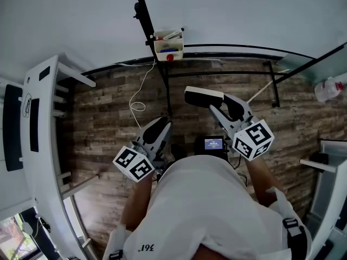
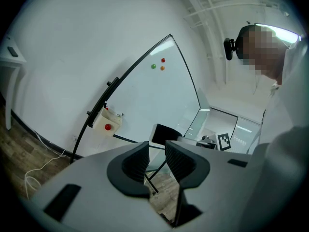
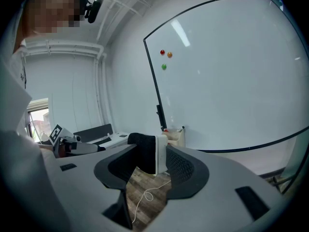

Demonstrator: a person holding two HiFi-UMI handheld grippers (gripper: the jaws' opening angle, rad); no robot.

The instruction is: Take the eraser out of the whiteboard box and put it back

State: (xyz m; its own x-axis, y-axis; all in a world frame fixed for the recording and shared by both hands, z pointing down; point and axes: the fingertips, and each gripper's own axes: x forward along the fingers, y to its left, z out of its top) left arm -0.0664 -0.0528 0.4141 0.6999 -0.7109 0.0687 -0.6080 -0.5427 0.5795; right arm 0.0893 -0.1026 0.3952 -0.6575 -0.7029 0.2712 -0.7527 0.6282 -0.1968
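The whiteboard box (image 1: 168,46) is a small cream tray on the board's black frame, with markers and a red magnet in it; it also shows in both gripper views (image 2: 107,122) (image 3: 175,135). The eraser (image 1: 203,96), white-backed with black felt, is held in the air short of the box and to its right. My right gripper (image 1: 214,103) is shut on the eraser (image 3: 145,153), its pads pressing both sides (image 3: 157,159). My left gripper (image 1: 161,128) hangs lower left with nothing in it; its jaws (image 2: 157,161) stand a narrow gap apart. From there the eraser (image 2: 164,134) shows ahead.
The whiteboard (image 1: 227,15) carries three small magnets (image 2: 162,60). Its black stand legs (image 1: 217,72) rest on the wood floor. A white cable (image 1: 138,99) trails below the box. A white desk (image 1: 40,145) stands at the left, and a plastic bottle (image 1: 328,88) at the right.
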